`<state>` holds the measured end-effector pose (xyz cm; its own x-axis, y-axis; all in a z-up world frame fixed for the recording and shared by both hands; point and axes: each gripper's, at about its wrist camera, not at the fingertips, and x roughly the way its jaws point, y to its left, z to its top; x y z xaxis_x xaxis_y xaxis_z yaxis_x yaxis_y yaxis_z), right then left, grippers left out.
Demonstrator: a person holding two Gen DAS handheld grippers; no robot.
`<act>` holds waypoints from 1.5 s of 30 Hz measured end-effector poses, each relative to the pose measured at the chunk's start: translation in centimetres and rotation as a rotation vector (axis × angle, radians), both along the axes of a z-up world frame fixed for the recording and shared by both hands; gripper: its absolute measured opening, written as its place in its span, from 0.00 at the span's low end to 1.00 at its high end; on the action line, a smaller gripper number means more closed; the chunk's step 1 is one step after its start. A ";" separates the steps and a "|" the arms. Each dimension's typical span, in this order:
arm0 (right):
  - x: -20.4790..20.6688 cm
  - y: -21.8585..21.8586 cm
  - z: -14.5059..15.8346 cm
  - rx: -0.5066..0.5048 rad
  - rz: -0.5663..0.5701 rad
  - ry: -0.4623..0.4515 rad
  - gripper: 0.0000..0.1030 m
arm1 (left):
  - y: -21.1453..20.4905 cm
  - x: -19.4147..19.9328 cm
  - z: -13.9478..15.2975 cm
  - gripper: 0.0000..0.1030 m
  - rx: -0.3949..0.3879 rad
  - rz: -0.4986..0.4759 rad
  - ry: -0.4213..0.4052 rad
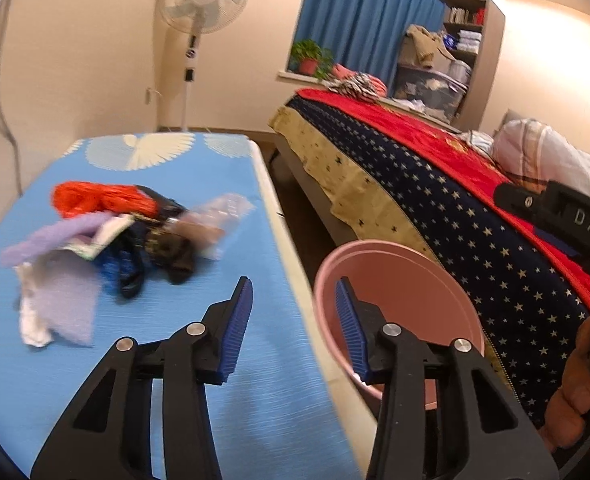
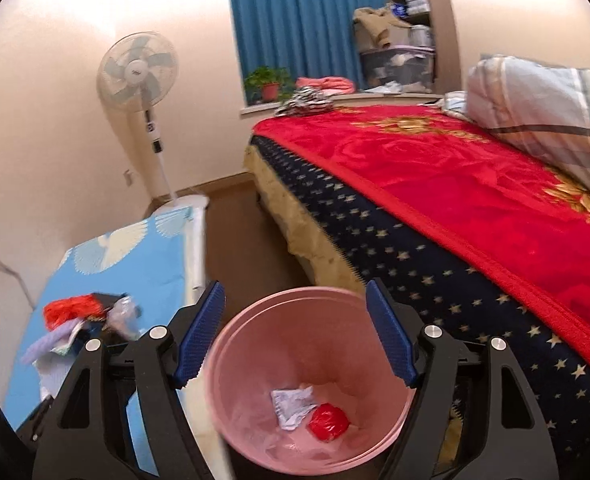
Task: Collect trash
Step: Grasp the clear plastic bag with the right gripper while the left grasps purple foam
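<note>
A pile of trash (image 1: 107, 236) lies on the blue table (image 1: 199, 344): an orange-red wrapper (image 1: 95, 198), purple and white tissue (image 1: 55, 280), dark wrappers and a clear plastic bag (image 1: 223, 212). It also shows in the right wrist view (image 2: 83, 324). A pink bin (image 2: 311, 396) stands on the floor between table and bed, holding a crumpled white paper (image 2: 293, 402) and a red wrapper (image 2: 329, 422). My left gripper (image 1: 295, 328) is open and empty over the table's right edge. My right gripper (image 2: 295, 336) is open and empty above the bin.
A bed (image 2: 455, 208) with a red blanket and star-patterned cover runs along the right. A standing fan (image 1: 199, 12) is by the far wall. The pink bin (image 1: 399, 304) sits close to the table edge. A hand holds the other gripper (image 1: 575, 224) at right.
</note>
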<state>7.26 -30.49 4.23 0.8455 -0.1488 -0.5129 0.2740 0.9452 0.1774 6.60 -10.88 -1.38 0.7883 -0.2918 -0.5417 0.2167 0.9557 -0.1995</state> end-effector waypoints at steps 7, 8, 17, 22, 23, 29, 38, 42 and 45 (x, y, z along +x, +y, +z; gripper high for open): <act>0.2 3.0 -0.3 0.074 0.114 -0.010 0.63 | 4.7 -1.5 0.8 0.38 0.014 0.142 -0.038; 0.4 3.5 -0.5 0.082 0.130 -0.012 0.62 | 5.5 -1.5 0.8 0.38 0.018 0.171 -0.041; 3.4 8.1 -2.1 0.104 0.270 -0.006 0.61 | 11.2 -1.1 -0.1 0.38 0.049 0.395 -0.040; 5.4 9.6 -3.3 0.118 0.319 0.017 0.61 | 12.3 -0.3 -0.8 0.38 0.061 0.449 -0.023; 5.9 9.9 -3.7 0.124 0.328 0.025 0.61 | 12.5 -0.1 -1.0 0.39 0.061 0.460 -0.015; 8.7 11.1 -5.7 0.159 0.359 0.066 0.61 | 14.0 1.4 -2.6 0.48 0.046 0.511 0.054; 12.9 12.7 -8.0 0.202 0.374 0.112 0.61 | 14.5 2.6 -3.6 0.48 0.009 0.482 0.099; 13.8 13.4 -8.3 0.209 0.382 0.116 0.57 | 14.2 3.1 -4.1 0.38 0.001 0.453 0.124; 14.2 14.1 -8.4 0.192 0.403 0.131 0.35 | 14.2 3.5 -4.4 0.22 -0.002 0.436 0.141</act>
